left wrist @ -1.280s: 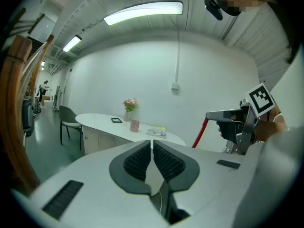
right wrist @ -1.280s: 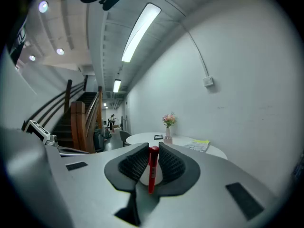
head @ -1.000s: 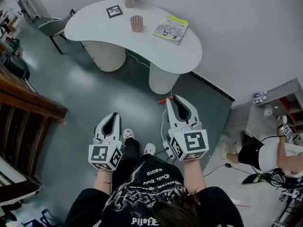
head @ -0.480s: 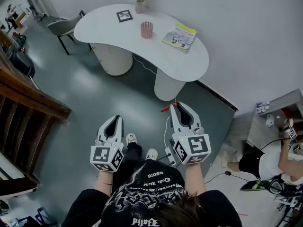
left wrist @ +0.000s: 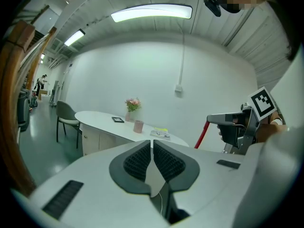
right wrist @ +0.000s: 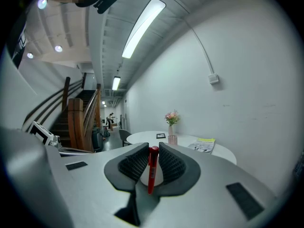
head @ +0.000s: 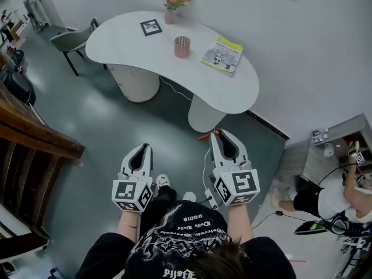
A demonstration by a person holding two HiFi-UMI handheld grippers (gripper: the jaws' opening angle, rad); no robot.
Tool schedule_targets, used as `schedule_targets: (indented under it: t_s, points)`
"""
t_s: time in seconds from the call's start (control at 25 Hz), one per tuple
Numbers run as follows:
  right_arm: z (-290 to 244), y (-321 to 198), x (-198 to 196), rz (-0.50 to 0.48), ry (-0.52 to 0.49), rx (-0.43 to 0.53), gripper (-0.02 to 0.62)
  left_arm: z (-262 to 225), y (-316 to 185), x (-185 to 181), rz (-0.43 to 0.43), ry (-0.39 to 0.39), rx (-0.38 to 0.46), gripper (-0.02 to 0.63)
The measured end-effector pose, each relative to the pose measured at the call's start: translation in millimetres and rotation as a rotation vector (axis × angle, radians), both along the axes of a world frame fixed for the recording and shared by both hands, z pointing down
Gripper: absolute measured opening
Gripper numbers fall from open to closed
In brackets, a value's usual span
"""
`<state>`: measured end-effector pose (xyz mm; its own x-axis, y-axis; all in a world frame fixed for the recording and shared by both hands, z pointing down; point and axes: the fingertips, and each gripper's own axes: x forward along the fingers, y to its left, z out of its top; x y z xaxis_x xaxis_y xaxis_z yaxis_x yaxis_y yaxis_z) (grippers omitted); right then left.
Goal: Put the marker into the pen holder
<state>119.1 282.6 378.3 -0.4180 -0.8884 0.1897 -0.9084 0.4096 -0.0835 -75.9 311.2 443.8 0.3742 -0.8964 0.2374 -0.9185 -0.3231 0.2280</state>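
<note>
Head view: where's the marker?
— Poking leftward from the right gripper above the floor, well apart from the pen holder on the white table.
Left gripper view?
— The left gripper has its pads pressed together, nothing between.
Right gripper view?
— Jaws pinching the red marker.

Black white-lettered T-shirt; pale-grey left tongs and right tongs, black ribbed pads, marker cubes

One left gripper, one right gripper, one marker, one pen holder, one table, one magazine, one flower vase.
</note>
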Motion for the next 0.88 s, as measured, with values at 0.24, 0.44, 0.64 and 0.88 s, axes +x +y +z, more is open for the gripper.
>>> schedule_targets:
  t_s: [0.24, 0.44, 0.64, 0.88]
  points:
    - [3, -32, -33, 0.013, 0.008, -0.005, 0.087, 2, -44, -31, 0.046, 0.002, 0.005, 0.035]
    - [1, -51, -48, 0.056, -0.002, 0.006, 0.087, 2, -69, -45, 0.091, 0.002, 0.013, 0.035]
    - [3, -56, -57, 0.069, -0.006, 0.004, 0.087, 2, -78, -55, 0.106, 0.010, 0.018, 0.035]
    - [1, -72, -65, 0.045, -0.026, 0.011, 0.087, 5, -85, -63, 0.080, 0.013, 0.007, 0.035]
